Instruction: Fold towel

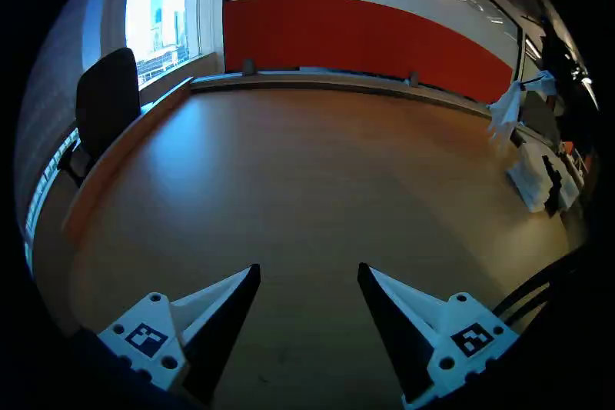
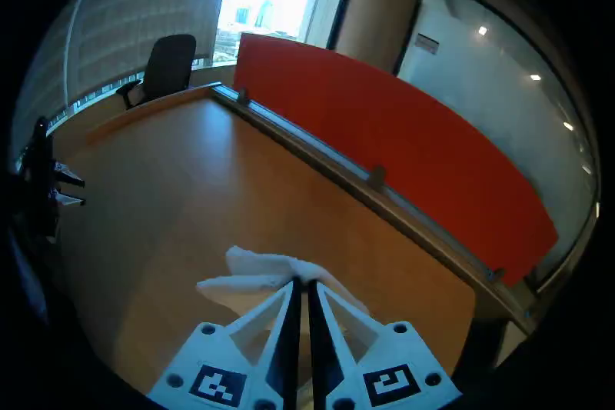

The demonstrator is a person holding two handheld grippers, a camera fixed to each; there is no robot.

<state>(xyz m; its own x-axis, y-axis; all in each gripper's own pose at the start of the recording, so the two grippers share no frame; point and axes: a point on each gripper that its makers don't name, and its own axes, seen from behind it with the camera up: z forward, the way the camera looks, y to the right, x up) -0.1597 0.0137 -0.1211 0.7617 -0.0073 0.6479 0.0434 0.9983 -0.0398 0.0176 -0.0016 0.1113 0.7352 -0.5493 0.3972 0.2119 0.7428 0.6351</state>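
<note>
- Left gripper view: my left gripper [image 1: 309, 268] hangs low over the bare wooden worktop [image 1: 307, 179]. Its fingers [image 1: 223, 310] are spread wide with nothing between them, which I read as a free hand kept ready to take a second corner
- Far off at the right edge of that view a white cloth dangles above the worktop. I take it for the towel [image 1: 507, 110], raised so it can hang out, though it is too small to be sure. A white heap [image 1: 534, 175] lies on the worktop below it
- Right gripper view: my right gripper [image 2: 301, 283] has its fingers [image 2: 269, 318] clenched to a thin slit. The towel [image 2: 261, 271] bunches out just past the tips, so I judge it pinched by an edge
- Here the towel is crumpled rather than spread flat, with the red partition [image 2: 400, 141] well beyond it. I judge the folding proper not yet begun, and the cloth wants opening out first
</note>
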